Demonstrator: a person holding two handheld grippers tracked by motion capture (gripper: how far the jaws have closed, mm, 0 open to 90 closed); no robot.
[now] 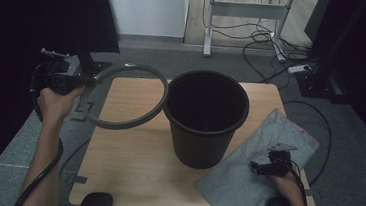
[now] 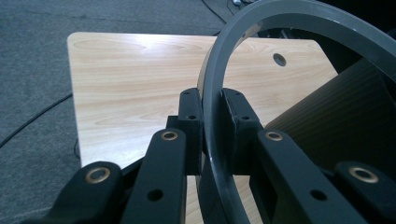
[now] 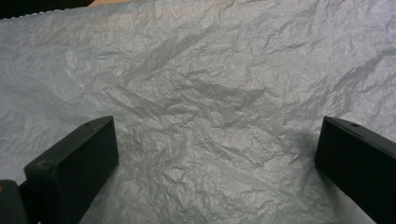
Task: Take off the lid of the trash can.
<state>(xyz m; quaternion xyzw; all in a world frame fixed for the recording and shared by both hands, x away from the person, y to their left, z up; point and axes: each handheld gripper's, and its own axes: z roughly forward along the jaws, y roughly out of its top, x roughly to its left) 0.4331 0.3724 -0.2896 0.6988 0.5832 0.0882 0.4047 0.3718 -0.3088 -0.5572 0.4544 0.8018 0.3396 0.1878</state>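
Two risks stand out. The left gripper (image 1: 88, 79) is clamped on the grey ring (image 1: 124, 96) at its nine o'clock edge, beside the black bin (image 1: 205, 117); it could twist loose. The right gripper (image 1: 261, 166), jaws apart over the bag (image 1: 245, 173), may snag it.

The setting is a lab or recording workspace. A small light wooden table (image 1: 130, 163) stands on grey carpet (image 1: 356, 163). Beyond the table, loose black cables (image 1: 264, 42) and a white power strip (image 1: 299, 68) lie around a grey metal stand frame (image 1: 247, 10). Black curtains (image 1: 23, 9) hang to either side of the table.
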